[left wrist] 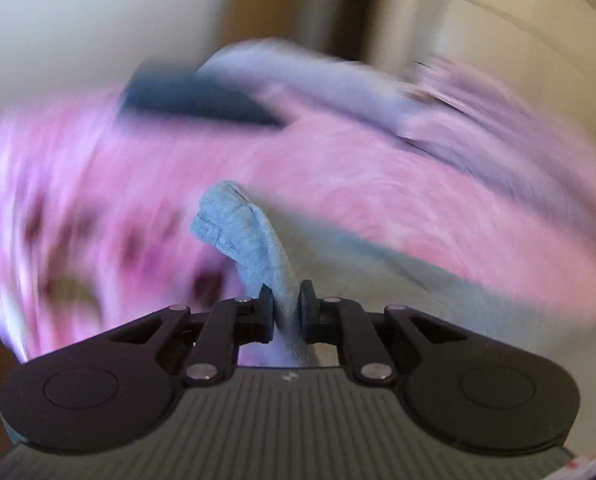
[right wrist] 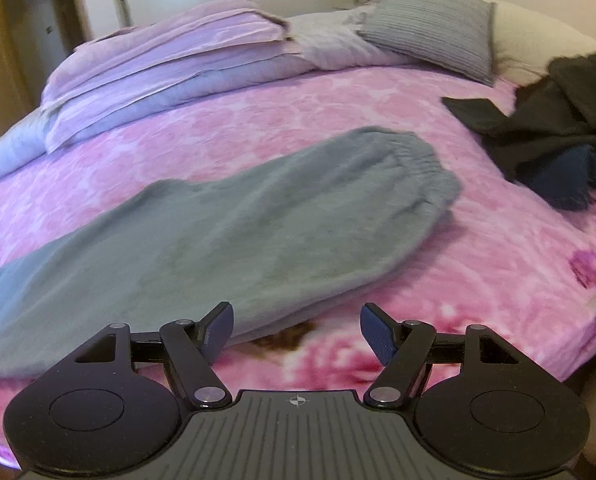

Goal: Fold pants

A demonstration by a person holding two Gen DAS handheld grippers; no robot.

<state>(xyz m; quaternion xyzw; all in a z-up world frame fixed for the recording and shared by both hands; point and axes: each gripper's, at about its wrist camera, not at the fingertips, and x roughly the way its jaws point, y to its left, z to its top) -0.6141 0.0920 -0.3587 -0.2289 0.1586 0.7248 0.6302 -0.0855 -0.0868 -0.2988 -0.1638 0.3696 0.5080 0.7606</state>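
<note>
Grey pants (right wrist: 226, 224) lie flat across a pink flowered bedspread (right wrist: 298, 112), their elastic waistband (right wrist: 421, 160) toward the right. My right gripper (right wrist: 297, 330) hovers open just above the near edge of the pants, nothing between its fingers. In the blurred left wrist view, my left gripper (left wrist: 286, 312) is shut on a bunched end of the grey pants (left wrist: 242, 232), which sticks up from between the pads.
Folded lilac bedding (right wrist: 158, 68) and a grey ribbed pillow (right wrist: 429, 28) lie at the back of the bed. Dark clothes (right wrist: 553, 120) are piled at the right. The bed's edge runs along the right and front. A dark blue item (left wrist: 194, 100) shows in the left wrist view.
</note>
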